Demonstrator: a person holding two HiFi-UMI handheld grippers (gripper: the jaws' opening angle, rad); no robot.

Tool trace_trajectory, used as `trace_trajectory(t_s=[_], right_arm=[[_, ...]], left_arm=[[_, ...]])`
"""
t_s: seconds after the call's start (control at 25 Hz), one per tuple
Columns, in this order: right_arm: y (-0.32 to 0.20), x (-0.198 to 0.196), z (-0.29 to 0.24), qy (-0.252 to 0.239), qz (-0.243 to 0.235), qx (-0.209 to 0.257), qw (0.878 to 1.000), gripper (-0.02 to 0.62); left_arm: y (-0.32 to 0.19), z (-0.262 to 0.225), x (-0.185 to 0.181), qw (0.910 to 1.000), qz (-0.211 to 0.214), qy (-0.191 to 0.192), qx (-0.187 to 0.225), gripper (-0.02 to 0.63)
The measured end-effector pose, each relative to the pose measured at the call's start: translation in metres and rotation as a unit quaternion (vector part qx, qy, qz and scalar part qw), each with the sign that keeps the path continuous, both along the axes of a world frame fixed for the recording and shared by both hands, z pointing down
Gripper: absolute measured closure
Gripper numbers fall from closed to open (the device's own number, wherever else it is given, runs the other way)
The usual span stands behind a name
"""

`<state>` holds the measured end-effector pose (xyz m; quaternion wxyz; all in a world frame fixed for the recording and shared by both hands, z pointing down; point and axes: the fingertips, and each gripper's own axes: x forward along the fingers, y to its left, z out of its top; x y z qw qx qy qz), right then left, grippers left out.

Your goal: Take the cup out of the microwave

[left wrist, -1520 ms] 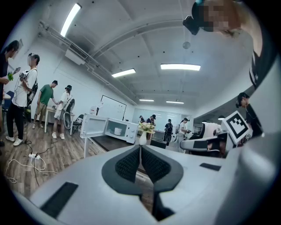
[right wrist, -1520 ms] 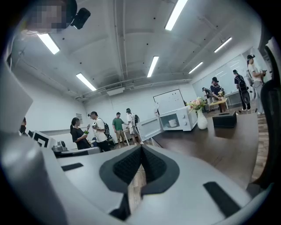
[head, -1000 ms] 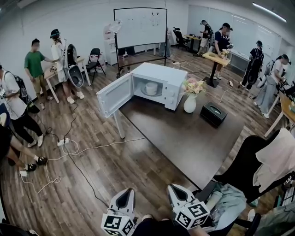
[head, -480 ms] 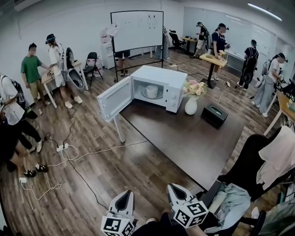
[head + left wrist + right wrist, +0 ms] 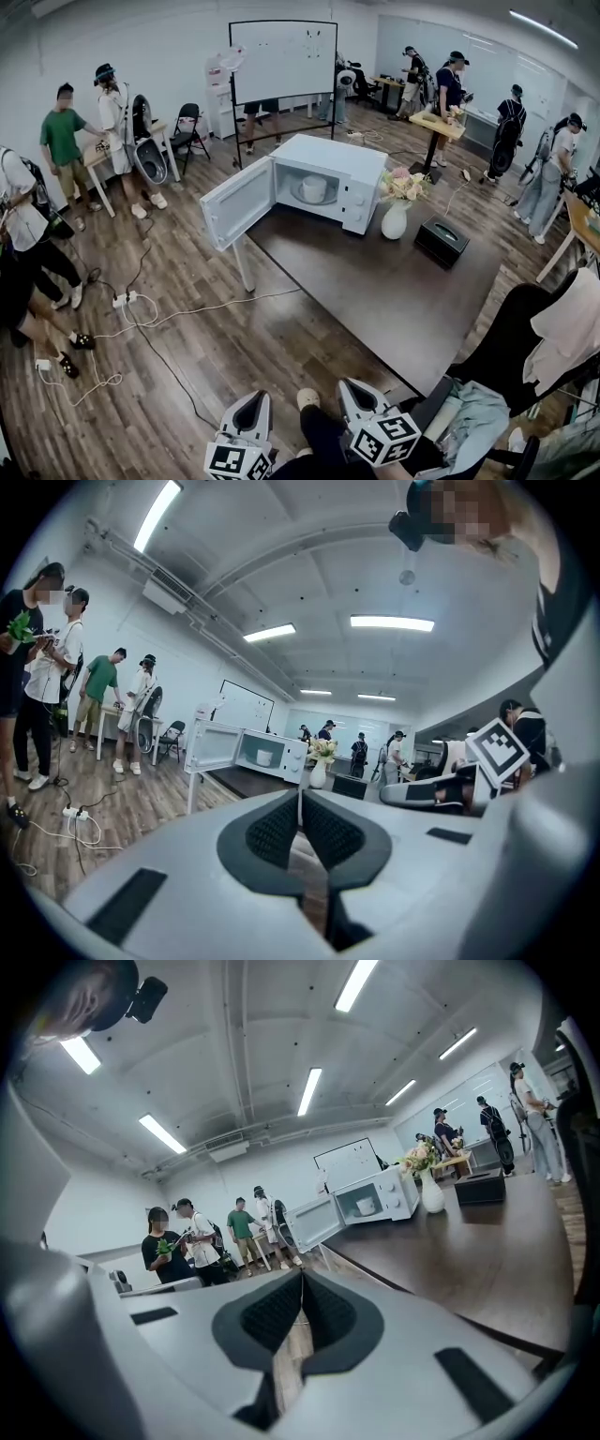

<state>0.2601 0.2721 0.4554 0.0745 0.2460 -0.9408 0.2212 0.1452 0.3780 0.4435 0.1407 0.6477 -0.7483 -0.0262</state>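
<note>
My left tool (image 5: pixel 251 405) and right tool (image 5: pixel 356 392) are pale grey wedges with black ribbed pads (image 5: pixel 274 829), each bearing a marker cube (image 5: pixel 386 437) (black-and-white squares). I see dark trousers (image 5: pixel 323 441) and a pale shoe (image 5: pixel 307 399).

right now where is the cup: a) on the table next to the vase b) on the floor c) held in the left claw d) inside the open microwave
d: the white cup sits inside the microwave on the table, and the microwave's door is swung open.
</note>
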Motion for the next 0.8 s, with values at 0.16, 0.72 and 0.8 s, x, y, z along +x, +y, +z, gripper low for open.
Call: trace_trajectory(t_s=[0.16, 0.72, 0.8], right_arm=[[-0.024, -0.015, 0.008, -0.001, 0.007, -0.015, 1.000, 0.601], [-0.130, -0.105, -0.005, -0.008, -0.017, -0.002, 1.000, 0.601], [-0.144, -0.117, -0.008, -0.011, -0.022, 0.000, 1.000, 0.601]], left_arm=[[-0.018, 0.003, -0.016, 1.0000, -0.002, -0.006, -0.005, 0.594], [-0.139, -0.010, -0.095, 0.9998, 0.005, -0.016, 0.010, 0.594], [-0.153, -0.013, -0.105, 0.9998, 0.002, -0.016, 0.011, 0.592]])
